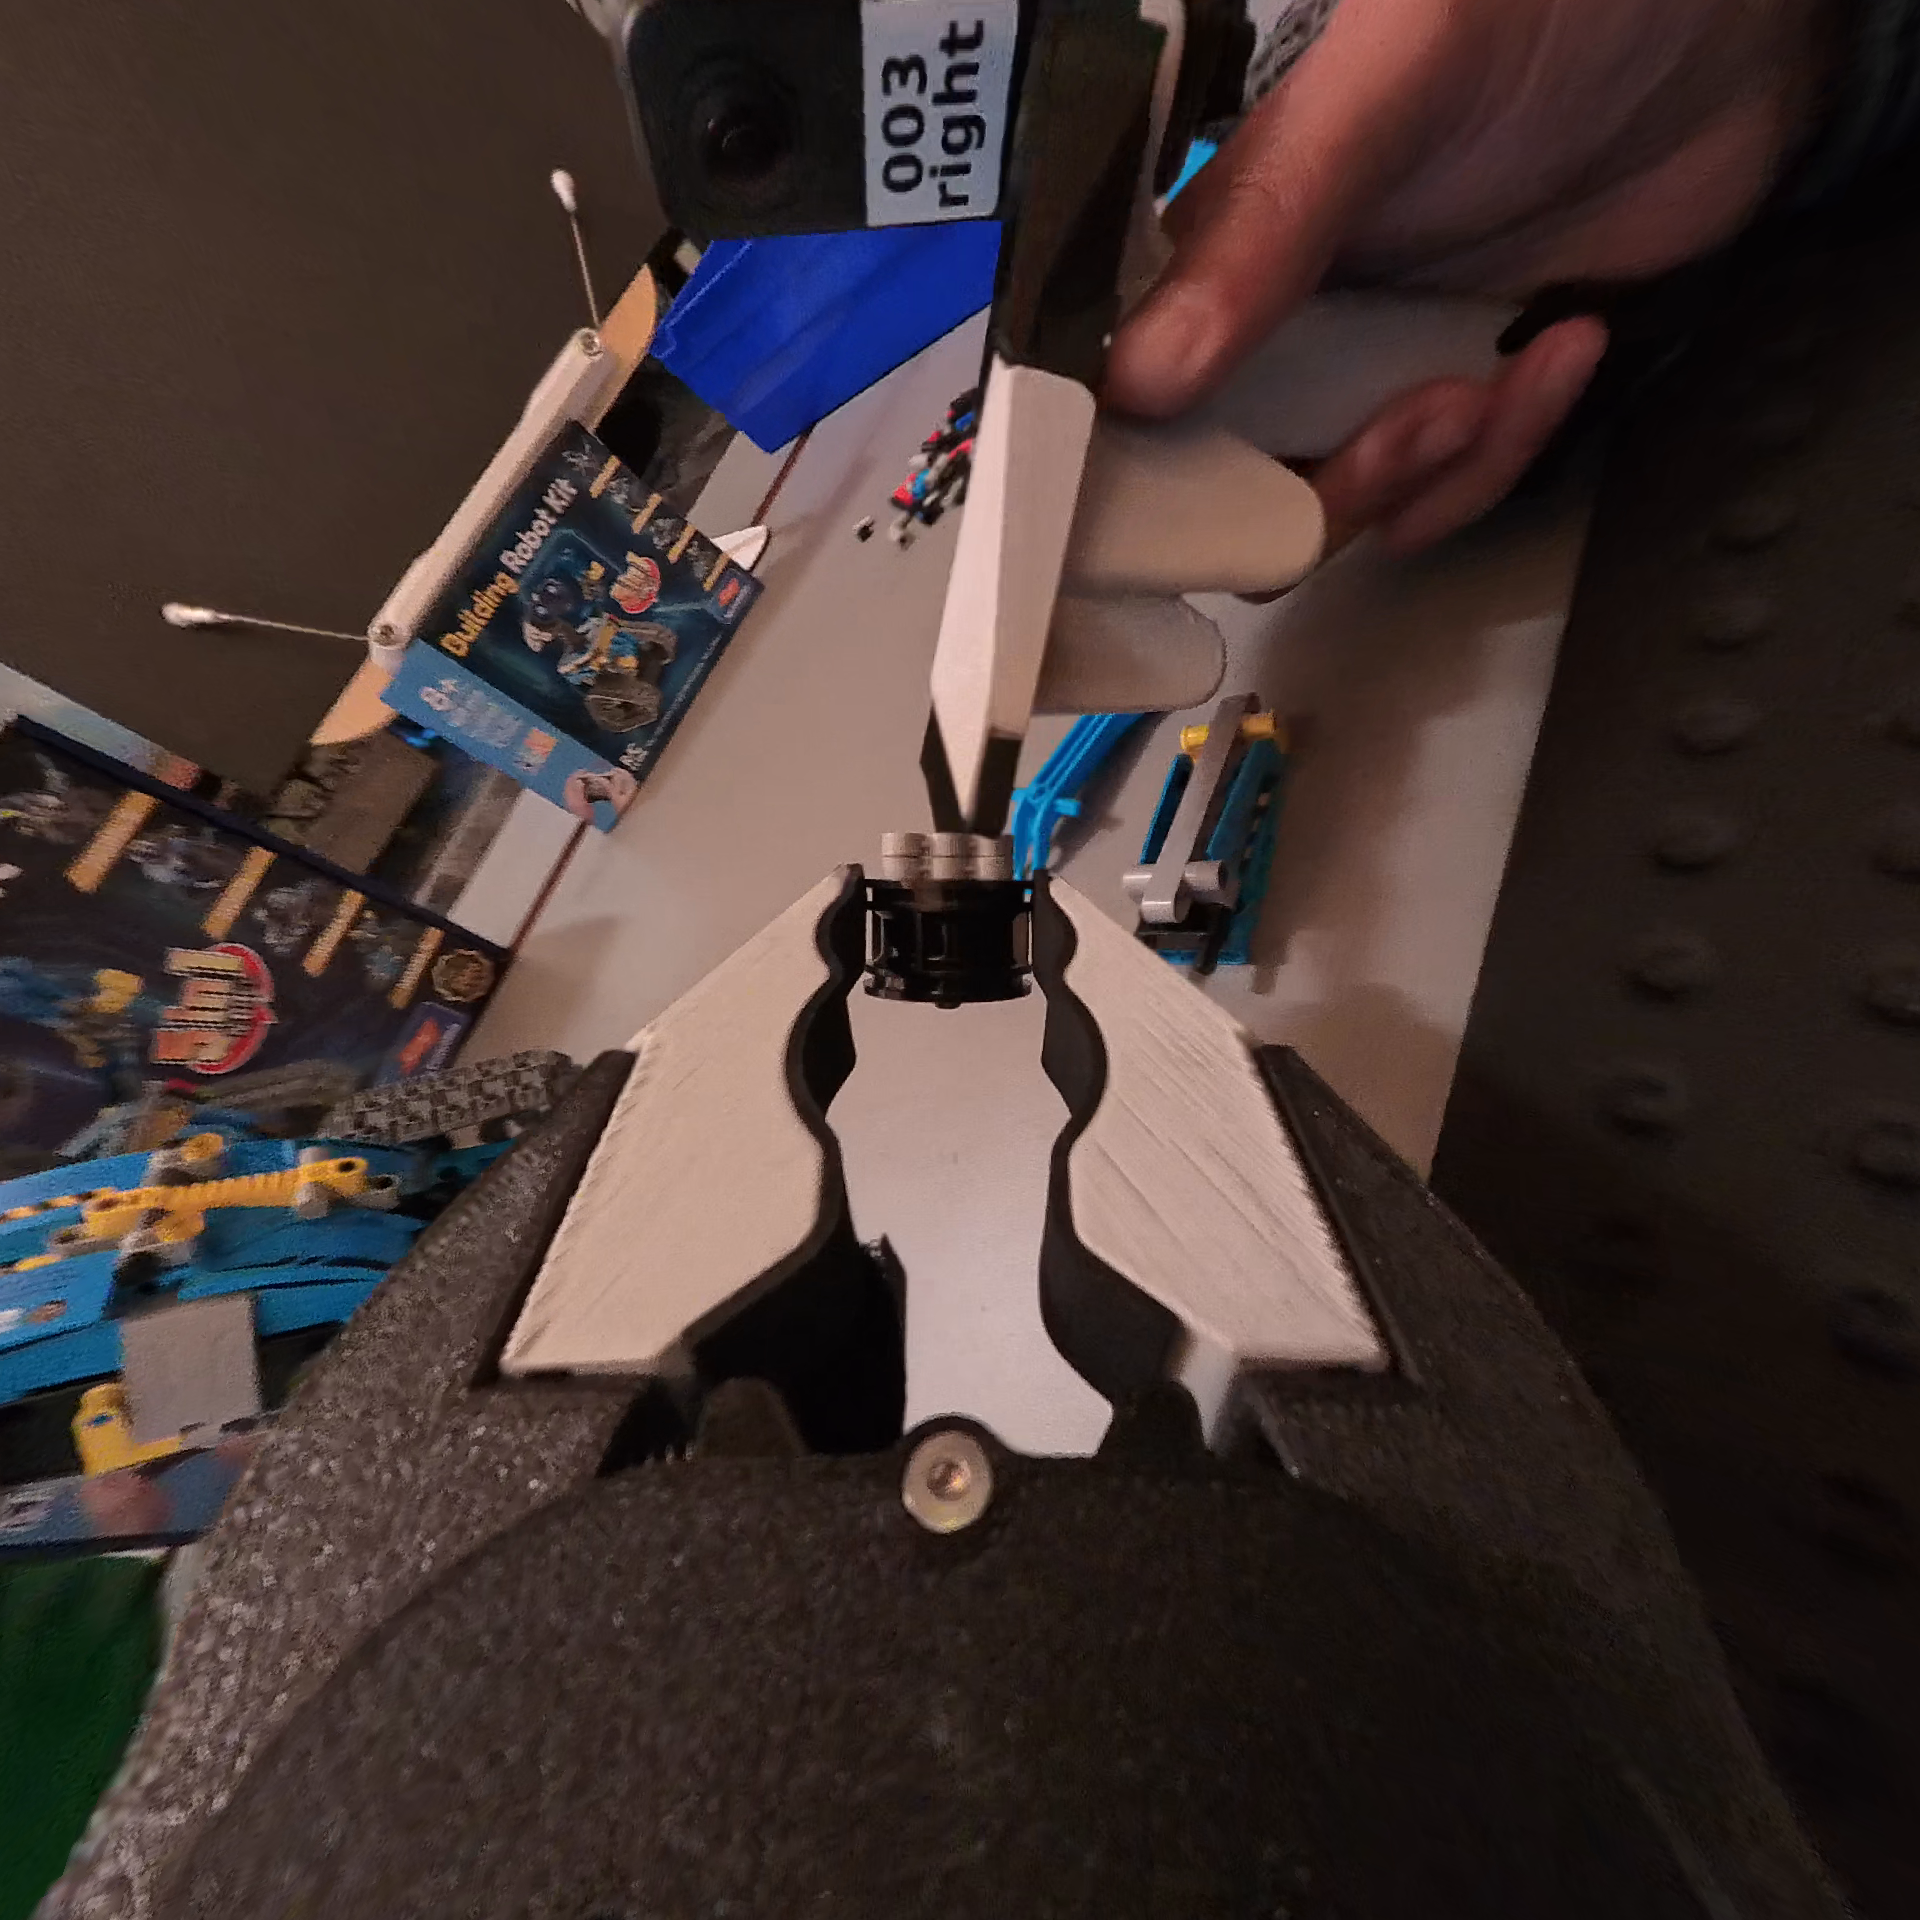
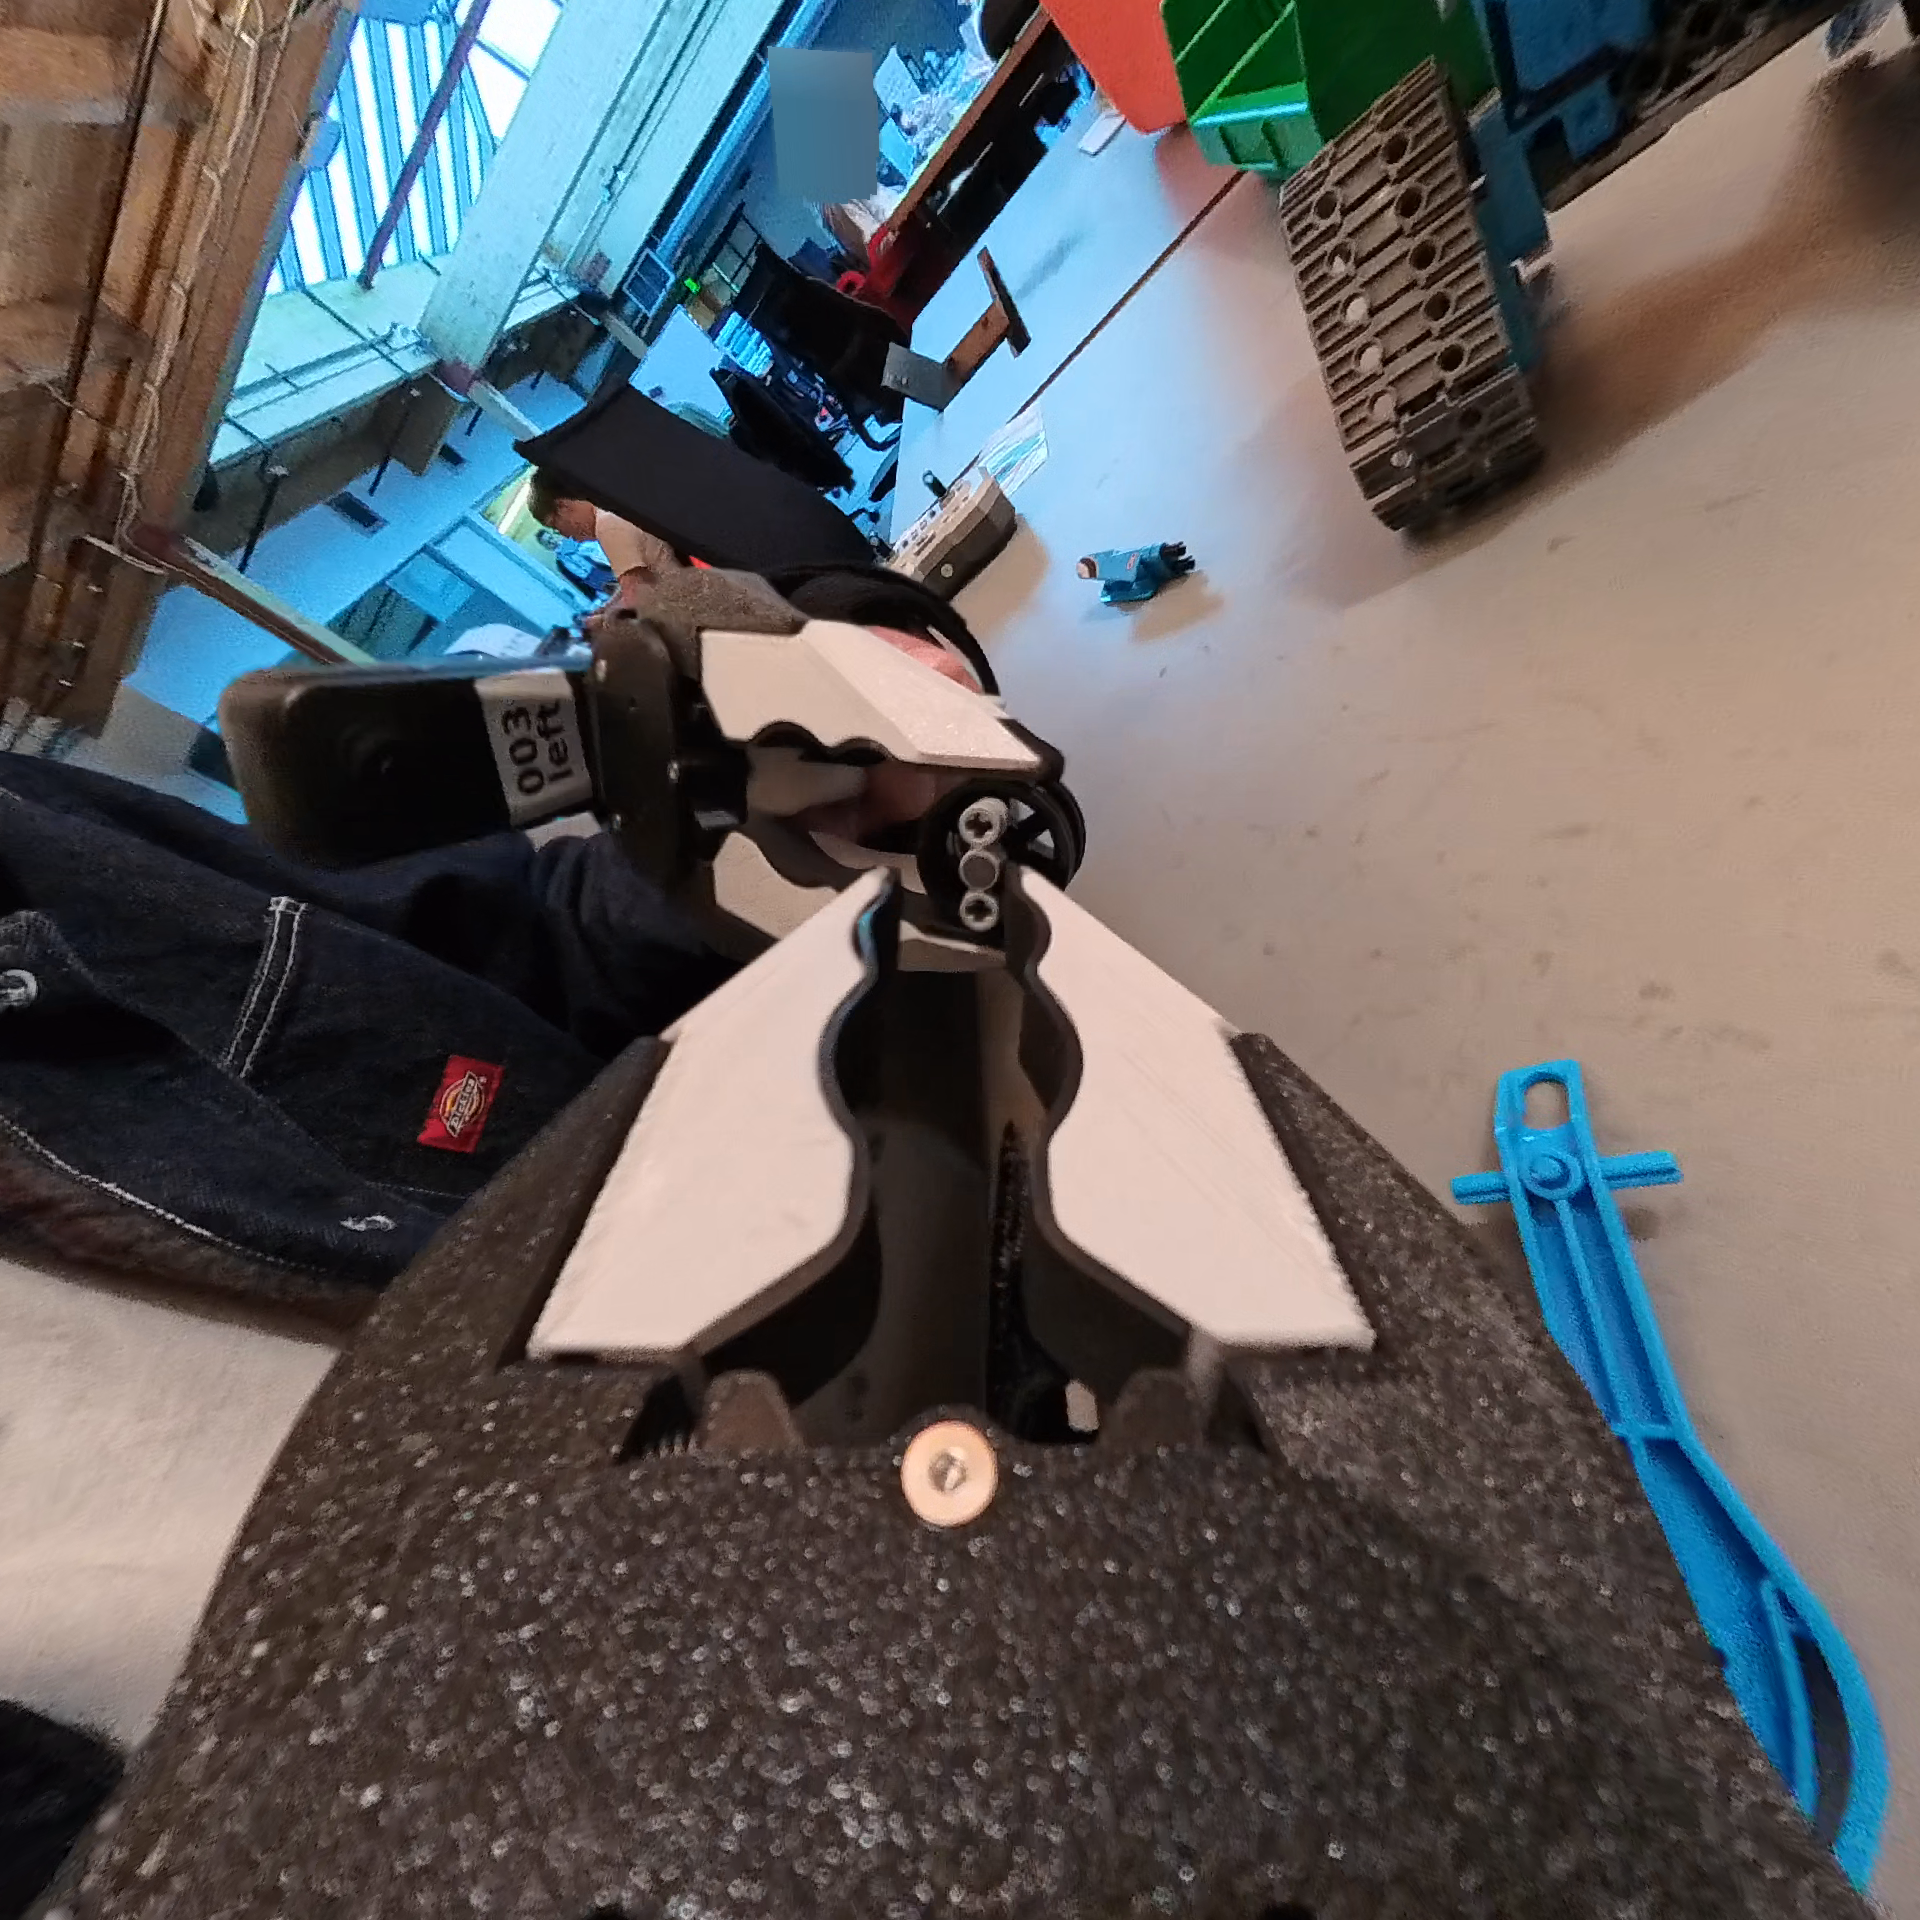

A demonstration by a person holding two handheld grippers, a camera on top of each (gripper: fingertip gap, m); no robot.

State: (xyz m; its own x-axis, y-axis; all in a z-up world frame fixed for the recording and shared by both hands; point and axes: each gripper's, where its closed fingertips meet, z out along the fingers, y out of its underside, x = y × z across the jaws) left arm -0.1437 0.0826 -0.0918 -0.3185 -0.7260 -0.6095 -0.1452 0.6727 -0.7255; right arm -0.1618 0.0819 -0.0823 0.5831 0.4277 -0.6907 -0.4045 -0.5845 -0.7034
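The grey worktop is the biggest thing here, and it is full of building-toy bits. Two toy boxes lean at its far side, a big box and a small box. A blue bin sits behind them. A half-built tracked toy stands far off, near a green bin. A long blue tool lies flat beside the right claw. A blue frame lies just past the wheel.

The left claw is narrow and grips a small black wheel by its rim. I think it holds it up off the worktop so the flat side faces the other claw.

The right claw is narrow too. Its tips pinch a short grey beam with three holes, right against the middle of the wheel. It looks lined up with the hub so the two can join.

The two claws crowd each other at the tips. A hand wraps the right claw's handle.
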